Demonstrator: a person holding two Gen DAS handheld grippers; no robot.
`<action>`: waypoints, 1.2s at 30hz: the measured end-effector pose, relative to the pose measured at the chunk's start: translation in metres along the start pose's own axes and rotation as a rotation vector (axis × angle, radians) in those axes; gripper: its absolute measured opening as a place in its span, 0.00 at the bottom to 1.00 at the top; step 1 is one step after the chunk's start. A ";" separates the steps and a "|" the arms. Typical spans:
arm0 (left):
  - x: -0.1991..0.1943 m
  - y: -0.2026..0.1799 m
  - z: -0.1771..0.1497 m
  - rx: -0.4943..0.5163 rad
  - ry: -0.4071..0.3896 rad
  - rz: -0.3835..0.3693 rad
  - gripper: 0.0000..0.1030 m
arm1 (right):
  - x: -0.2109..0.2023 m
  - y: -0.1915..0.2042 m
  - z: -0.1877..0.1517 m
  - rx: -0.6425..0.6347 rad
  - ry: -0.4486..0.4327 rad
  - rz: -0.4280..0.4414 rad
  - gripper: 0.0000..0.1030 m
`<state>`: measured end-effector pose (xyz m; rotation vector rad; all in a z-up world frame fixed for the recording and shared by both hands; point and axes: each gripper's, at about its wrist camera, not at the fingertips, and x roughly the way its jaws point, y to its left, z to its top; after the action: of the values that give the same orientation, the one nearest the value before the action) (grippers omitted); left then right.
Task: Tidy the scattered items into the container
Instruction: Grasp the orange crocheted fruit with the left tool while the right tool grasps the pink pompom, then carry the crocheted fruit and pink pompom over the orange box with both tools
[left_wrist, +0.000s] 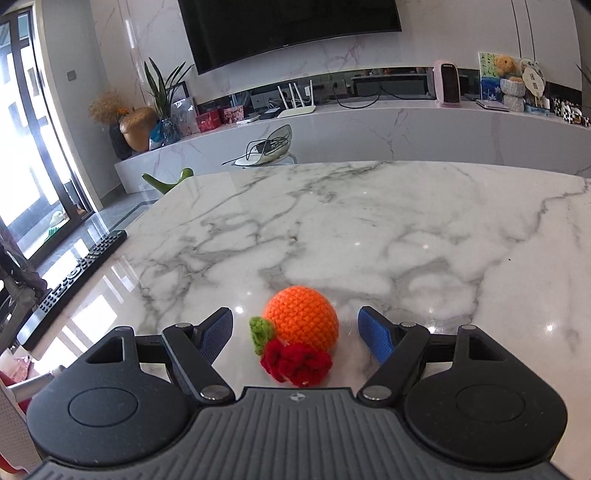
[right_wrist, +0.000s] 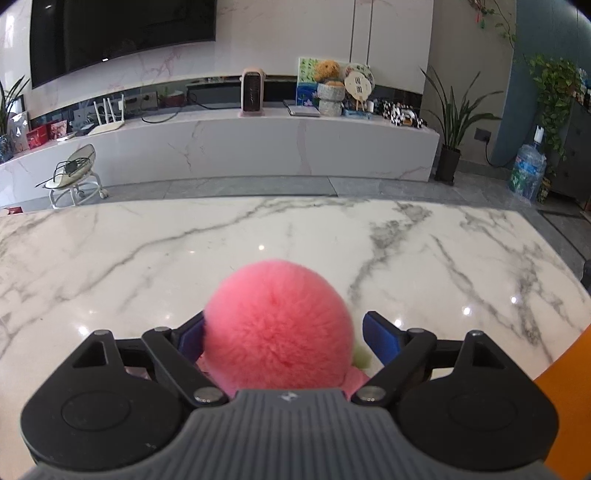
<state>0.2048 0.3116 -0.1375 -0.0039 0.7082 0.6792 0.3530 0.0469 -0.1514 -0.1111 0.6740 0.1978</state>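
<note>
A crocheted orange (left_wrist: 303, 319) with a green leaf and a red knitted flower lies on the marble table (left_wrist: 369, 221). My left gripper (left_wrist: 300, 332) is open around it, and both blue pads stand clear of its sides. In the right wrist view a fluffy pink plush ball (right_wrist: 277, 317) fills the space between the fingers of my right gripper (right_wrist: 282, 334). The left pad is sunk into its fur and the right pad (right_wrist: 380, 338) meets a green leaf low down. An orange container edge (right_wrist: 569, 413) shows at the lower right.
A black remote control (left_wrist: 74, 280) lies along the table's left edge. Beyond the table's far edge are a small white stool (right_wrist: 75, 177), a long marble TV cabinet (right_wrist: 258, 147) and potted plants. Bare marble stretches ahead of both grippers.
</note>
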 end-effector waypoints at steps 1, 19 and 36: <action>0.000 0.000 0.000 -0.004 -0.003 -0.002 0.86 | 0.003 0.000 -0.001 0.002 0.011 0.002 0.76; -0.003 0.000 -0.003 -0.025 -0.018 -0.043 0.52 | -0.007 0.003 -0.011 -0.041 0.004 0.009 0.45; -0.099 -0.008 0.015 -0.057 -0.100 -0.226 0.51 | -0.109 -0.024 -0.002 -0.030 -0.078 0.005 0.44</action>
<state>0.1636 0.2521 -0.0678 -0.1004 0.5815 0.4793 0.2738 0.0074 -0.0835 -0.1299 0.5941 0.2165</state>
